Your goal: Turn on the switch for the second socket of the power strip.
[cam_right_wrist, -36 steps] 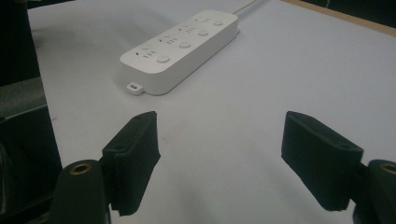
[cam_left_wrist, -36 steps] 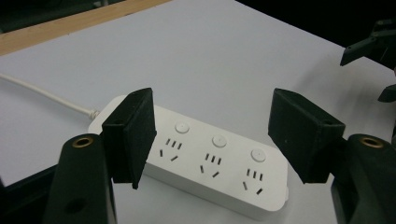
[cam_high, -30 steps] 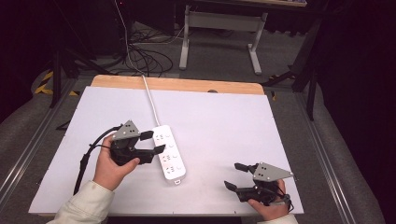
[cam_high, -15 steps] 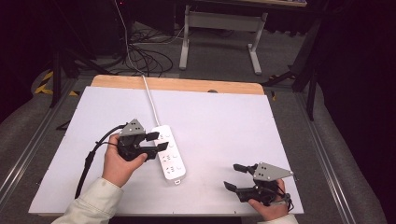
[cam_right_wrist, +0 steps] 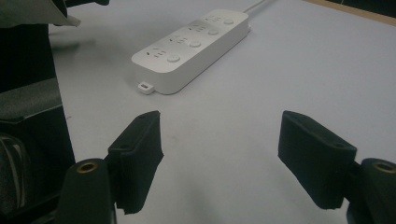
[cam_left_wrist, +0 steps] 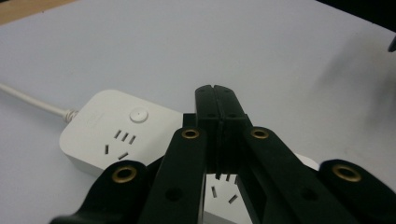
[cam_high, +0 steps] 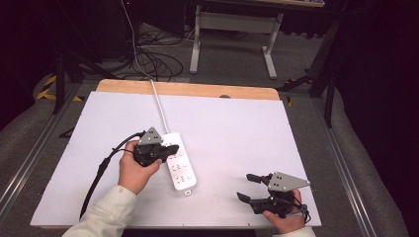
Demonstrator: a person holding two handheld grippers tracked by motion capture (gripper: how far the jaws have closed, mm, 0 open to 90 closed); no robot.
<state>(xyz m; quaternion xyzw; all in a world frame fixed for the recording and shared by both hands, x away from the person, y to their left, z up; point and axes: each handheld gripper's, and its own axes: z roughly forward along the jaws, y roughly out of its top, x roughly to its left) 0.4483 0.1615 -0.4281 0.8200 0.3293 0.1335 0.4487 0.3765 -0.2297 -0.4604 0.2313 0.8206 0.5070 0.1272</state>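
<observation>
The left gripper [cam_left_wrist: 217,100] has its jaws pressed together with nothing between them, and the white power strip [cam_left_wrist: 112,133] lies on the tabletop [cam_high: 237,128] directly under and just beyond the closed tips. The right gripper [cam_right_wrist: 219,140] rests well apart with its jaws wide open and empty, the strip far ahead of them. If the closed jaws press down off-centre, they could slide off a button or push the strip sideways, because nothing holds it.

power strip [cam_high: 179,165]: smooth white plastic, slight sheen
tabletop [cam_high: 237,128]: matt white sheet, bare wood far edge
right tool [cam_right_wrist: 219,154]: matt black pads
</observation>
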